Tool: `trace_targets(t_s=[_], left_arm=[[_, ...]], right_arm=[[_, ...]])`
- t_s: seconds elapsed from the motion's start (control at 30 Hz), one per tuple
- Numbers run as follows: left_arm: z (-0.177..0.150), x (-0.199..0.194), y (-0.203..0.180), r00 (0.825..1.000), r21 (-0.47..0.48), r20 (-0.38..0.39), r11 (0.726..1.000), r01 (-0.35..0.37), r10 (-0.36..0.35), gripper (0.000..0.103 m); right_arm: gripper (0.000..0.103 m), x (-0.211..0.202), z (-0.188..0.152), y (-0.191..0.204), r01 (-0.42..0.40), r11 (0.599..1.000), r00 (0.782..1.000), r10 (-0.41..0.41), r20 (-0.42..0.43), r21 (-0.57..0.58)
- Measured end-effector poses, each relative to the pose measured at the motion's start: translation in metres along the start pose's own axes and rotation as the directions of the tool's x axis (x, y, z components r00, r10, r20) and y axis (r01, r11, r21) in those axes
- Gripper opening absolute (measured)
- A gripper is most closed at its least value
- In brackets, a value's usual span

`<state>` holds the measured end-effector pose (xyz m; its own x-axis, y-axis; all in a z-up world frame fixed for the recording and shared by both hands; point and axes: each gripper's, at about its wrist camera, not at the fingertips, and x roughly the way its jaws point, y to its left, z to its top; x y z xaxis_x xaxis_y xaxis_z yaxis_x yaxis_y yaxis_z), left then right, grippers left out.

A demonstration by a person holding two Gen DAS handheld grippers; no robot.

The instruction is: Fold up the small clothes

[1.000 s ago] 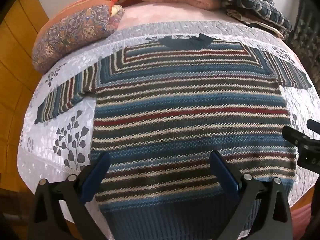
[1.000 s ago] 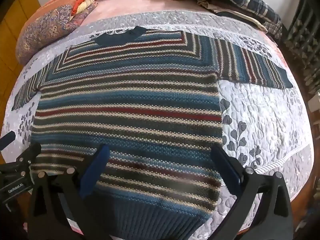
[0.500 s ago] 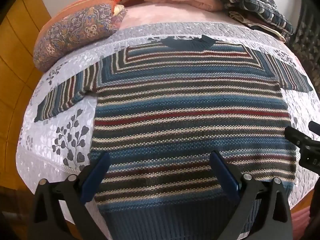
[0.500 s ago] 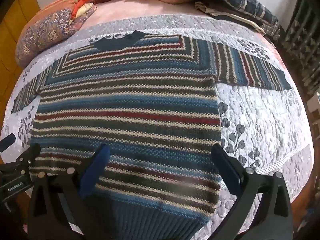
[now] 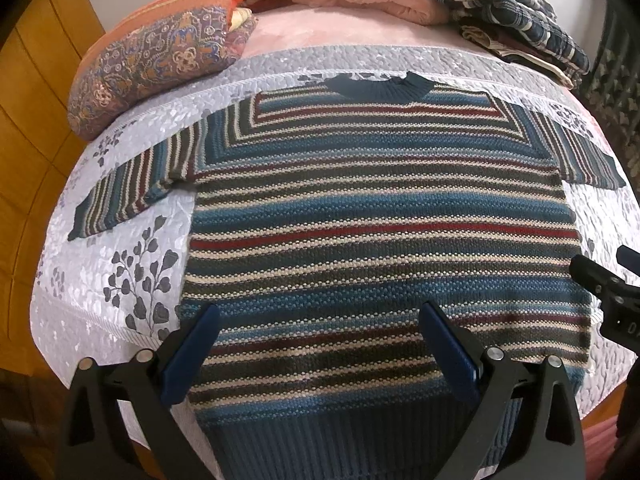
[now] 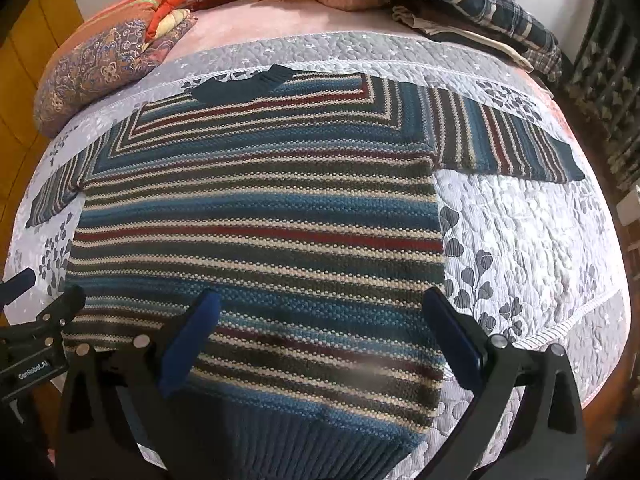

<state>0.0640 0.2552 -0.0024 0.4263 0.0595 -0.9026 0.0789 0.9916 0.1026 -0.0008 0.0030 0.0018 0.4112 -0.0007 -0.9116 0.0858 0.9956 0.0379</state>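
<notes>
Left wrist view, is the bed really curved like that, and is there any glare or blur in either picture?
Left wrist view: fisheye bends the quilt; the sweater is sharp. Right wrist view: same bending, sheen on the quilt, slight softness near the hem.

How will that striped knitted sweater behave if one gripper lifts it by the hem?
The striped knitted sweater lies limp, so it will probably drape and sag. Its chunky knit looks fairly heavy and grippy, unlikely to slide on the quilted bedspread.
</notes>
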Motion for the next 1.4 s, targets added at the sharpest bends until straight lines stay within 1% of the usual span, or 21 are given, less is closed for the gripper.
trace_targets(t_s=[1.4], left_arm=[[0.0006, 0.0002, 0.0066, 1.000, -0.023, 0.004, 1.000, -0.008, 0.008, 0.099]], right_arm=[[0.100, -0.0016, 0.0002, -0.0018, -0.006, 1.000, 1.000, 0.006, 0.014, -0.008]])
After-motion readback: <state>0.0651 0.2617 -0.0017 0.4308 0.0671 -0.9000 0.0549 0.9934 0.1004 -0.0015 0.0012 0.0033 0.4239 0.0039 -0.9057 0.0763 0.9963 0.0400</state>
